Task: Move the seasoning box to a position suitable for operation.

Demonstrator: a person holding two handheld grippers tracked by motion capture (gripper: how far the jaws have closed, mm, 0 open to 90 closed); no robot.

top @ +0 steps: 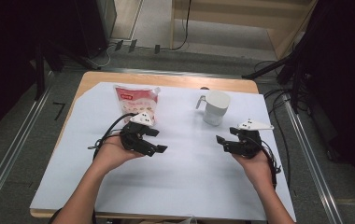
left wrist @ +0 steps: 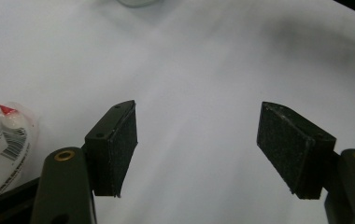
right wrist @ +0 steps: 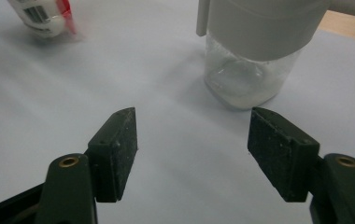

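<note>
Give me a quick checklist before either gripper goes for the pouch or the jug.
1. Left gripper open, nothing between its pads: ok.
2. Right gripper open, nothing between its pads: ok.
3. Jug upright, lid on: ok.
4. Pouch apart from the jug on the white sheet: ok.
5. Pouch sealed: cannot tell.
6. Bare sheet between right gripper and jug: ok.

A lab-style recording space is showing itself: a wooden table (top: 166, 79) wearing a white sheet (top: 185, 163), metal floor rails (top: 12, 154) flanking it, cables (top: 278, 100) trailing over grey carpet.
</note>
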